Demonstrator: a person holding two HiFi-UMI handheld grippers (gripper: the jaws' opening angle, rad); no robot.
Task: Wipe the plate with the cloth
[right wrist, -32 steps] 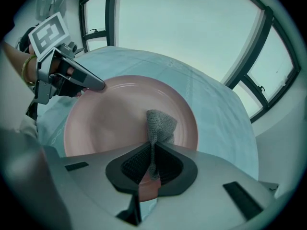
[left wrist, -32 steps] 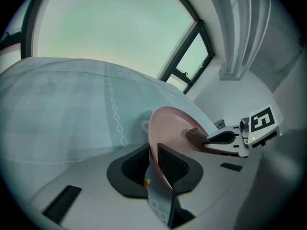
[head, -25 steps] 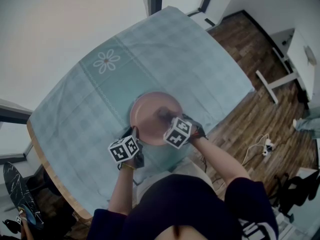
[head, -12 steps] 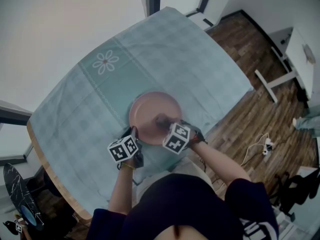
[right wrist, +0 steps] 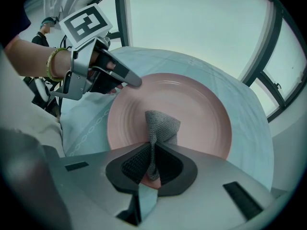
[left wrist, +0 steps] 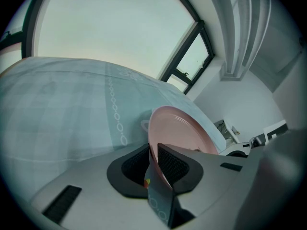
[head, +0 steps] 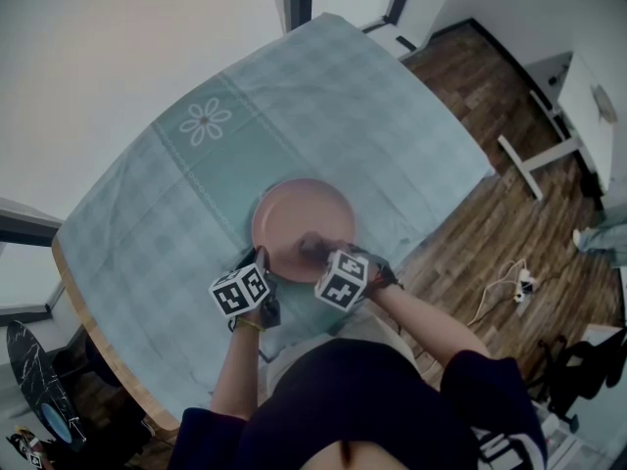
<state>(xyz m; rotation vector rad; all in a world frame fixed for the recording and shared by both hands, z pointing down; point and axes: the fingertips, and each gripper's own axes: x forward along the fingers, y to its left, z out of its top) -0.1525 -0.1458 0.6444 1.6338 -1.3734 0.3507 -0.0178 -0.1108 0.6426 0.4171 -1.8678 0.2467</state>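
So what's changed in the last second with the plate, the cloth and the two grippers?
The right gripper, shut on the grey cloth, dragged it across the pink plate toward the person's side of the plate. Nothing was picked up or let go. The left gripper kept its grip on the plate's near rim, and the plate stayed put.

Soft, flat daylight comes through the big windows (right wrist: 201,23), blown out to blank pale white, with no hard shadows and only a faint sheen on the plate (right wrist: 201,114). Head view dim, cool-tinted and soft all over, bench (head: 323,96) edges bowed by the lens. Both gripper views are fisheye circles with black corners and a blurred near foreground.
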